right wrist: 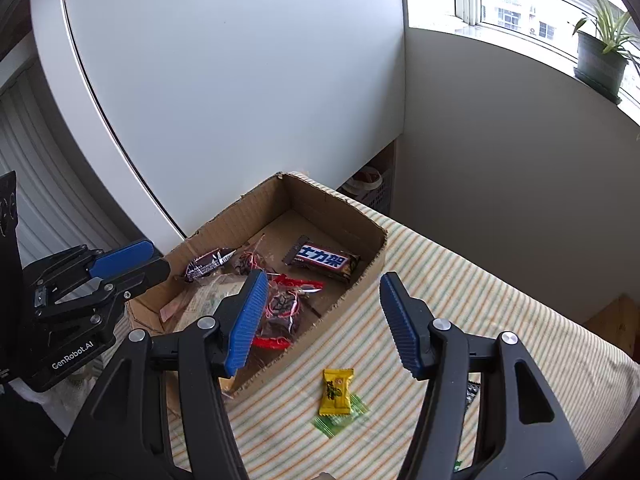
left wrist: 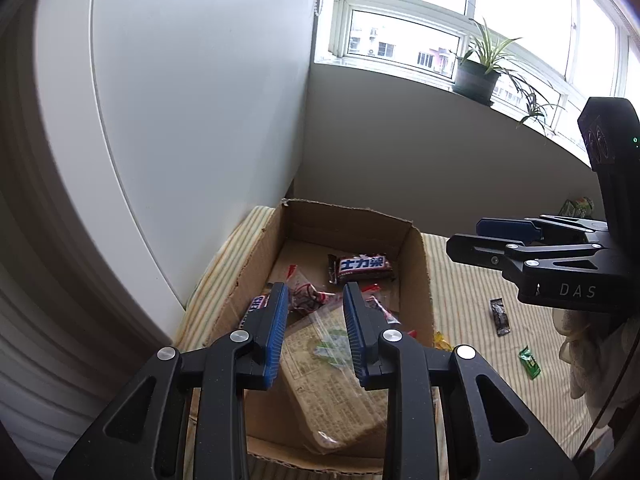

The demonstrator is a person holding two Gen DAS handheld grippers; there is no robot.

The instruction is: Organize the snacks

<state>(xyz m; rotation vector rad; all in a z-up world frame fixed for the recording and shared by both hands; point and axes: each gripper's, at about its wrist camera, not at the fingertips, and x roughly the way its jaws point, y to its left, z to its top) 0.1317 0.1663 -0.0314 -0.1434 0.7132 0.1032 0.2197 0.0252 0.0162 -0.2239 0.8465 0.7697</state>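
A cardboard box point(left wrist: 418, 276) point(right wrist: 360, 284) stands on the striped cloth. It holds a brown chocolate bar point(left wrist: 362, 266) point(right wrist: 324, 260), red-and-dark candies point(left wrist: 308, 298) point(right wrist: 282, 306), a dark wrapped bar point(right wrist: 206, 266) and a clear packet point(left wrist: 332, 360). My left gripper point(left wrist: 316, 292) is open and empty over the box. My right gripper point(right wrist: 324, 282) is open and empty above the box's right wall. A yellow candy point(right wrist: 337, 391) lies on a green wrapper point(right wrist: 340, 420) on the cloth. A dark candy point(left wrist: 500, 316) and a green candy point(left wrist: 530, 362) lie to the right of the box.
The striped cloth point(right wrist: 460, 320) covers the table. A white cabinet point(left wrist: 180, 120) stands behind the box. A potted plant point(left wrist: 478, 76) sits on the windowsill. A basket point(right wrist: 366, 184) stands below the table's far edge. A jar point(left wrist: 580, 206) stands at the far right.
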